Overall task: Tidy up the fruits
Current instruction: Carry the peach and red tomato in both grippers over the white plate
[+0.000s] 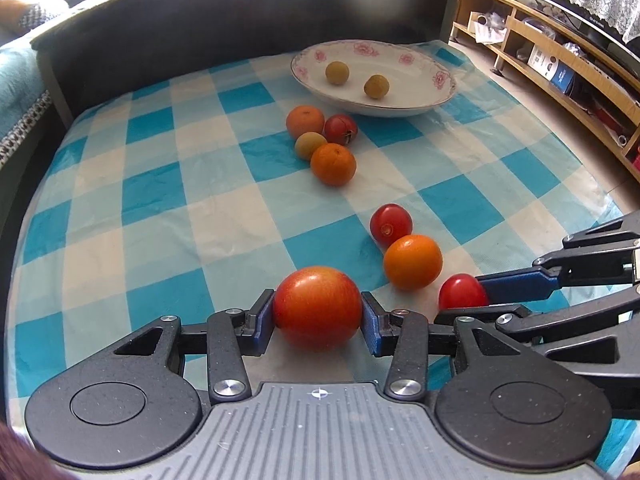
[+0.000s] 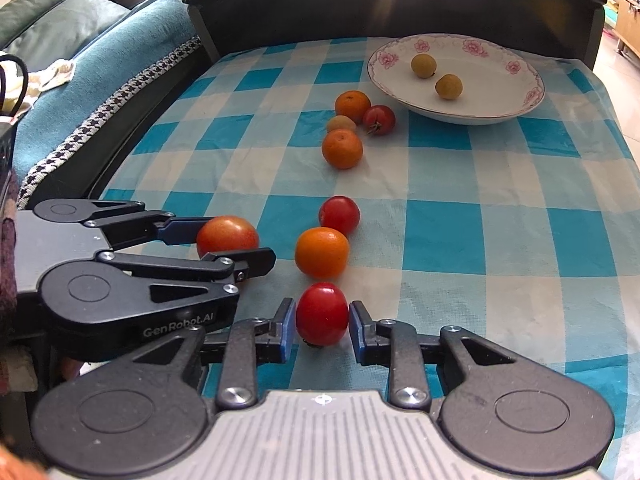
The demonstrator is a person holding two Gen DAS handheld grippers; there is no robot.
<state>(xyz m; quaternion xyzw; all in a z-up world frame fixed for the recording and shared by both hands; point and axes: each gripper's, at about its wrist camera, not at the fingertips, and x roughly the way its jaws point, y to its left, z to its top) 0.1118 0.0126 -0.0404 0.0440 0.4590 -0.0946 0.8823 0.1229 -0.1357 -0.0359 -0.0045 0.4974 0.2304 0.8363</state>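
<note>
Sorting is barely under way: only two yellowish fruits (image 1: pixel 337 72) are lying in the floral plate (image 1: pixel 444 80) near the surface's far edge. The left tongs (image 1: pixel 318 312) are closing on a large red-orange tomato (image 1: pixel 318 306) at the near edge, pads touching. The right tongs (image 2: pixel 322 320) are bracketing a small red tomato (image 2: pixel 322 314); contact looks likely, but I cannot tell for sure. Seven more fruits are waiting in a line between. Open checked cloth (image 2: pixel 500 220) is lying on both sides; a dark raised board (image 1: pixel 240 12) is bordering the back.
</note>
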